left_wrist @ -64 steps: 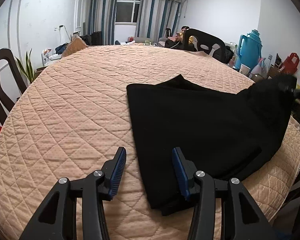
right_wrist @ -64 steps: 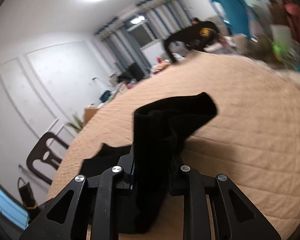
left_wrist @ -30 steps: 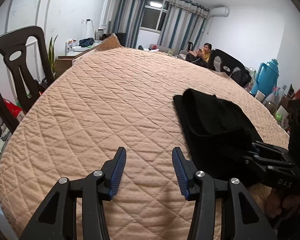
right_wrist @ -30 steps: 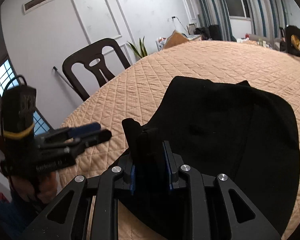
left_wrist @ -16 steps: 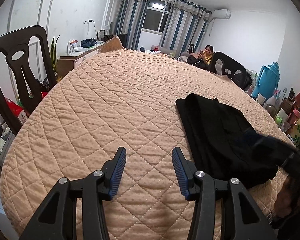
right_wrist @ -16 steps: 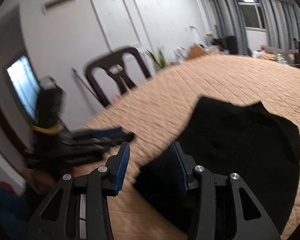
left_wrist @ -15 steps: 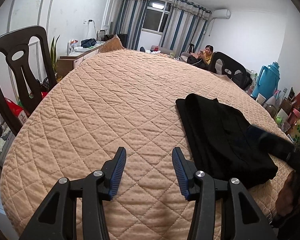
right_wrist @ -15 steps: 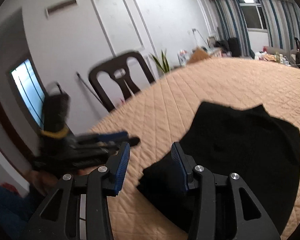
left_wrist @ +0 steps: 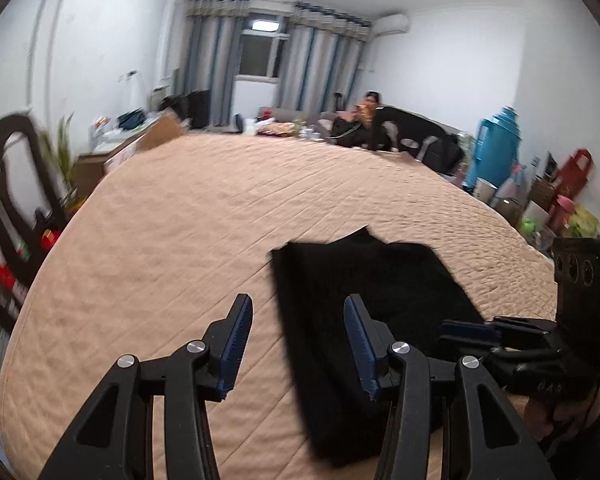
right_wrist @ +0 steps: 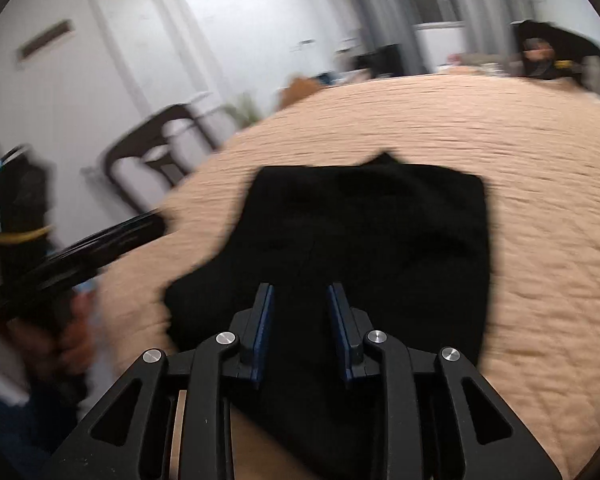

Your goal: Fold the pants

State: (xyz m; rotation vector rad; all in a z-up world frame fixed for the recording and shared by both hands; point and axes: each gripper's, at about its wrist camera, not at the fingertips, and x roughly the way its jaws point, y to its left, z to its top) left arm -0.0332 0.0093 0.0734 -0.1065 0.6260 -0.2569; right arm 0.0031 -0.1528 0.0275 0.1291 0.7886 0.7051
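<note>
The black pants [left_wrist: 364,292] lie folded in a flat pile on the tan quilted table [left_wrist: 180,248]. My left gripper [left_wrist: 298,308] is open and empty, its fingers standing astride the pile's left edge. My right gripper [right_wrist: 300,296] is open with a narrower gap, low over the near part of the pants [right_wrist: 372,232], holding nothing. The right gripper also shows at the right edge of the left wrist view [left_wrist: 500,332], and the left gripper shows blurred at the left of the right wrist view [right_wrist: 100,240].
A dark chair [left_wrist: 4,184] stands left of the table. A teal jug [left_wrist: 496,148] and clutter [left_wrist: 560,200] stand at the far right. A seated person [left_wrist: 368,116] is beyond the far edge. Both views are motion-blurred.
My right gripper let go of the pants and now hovers open above the pile. The left gripper swung right, so its fingers now frame the pile's left edge.
</note>
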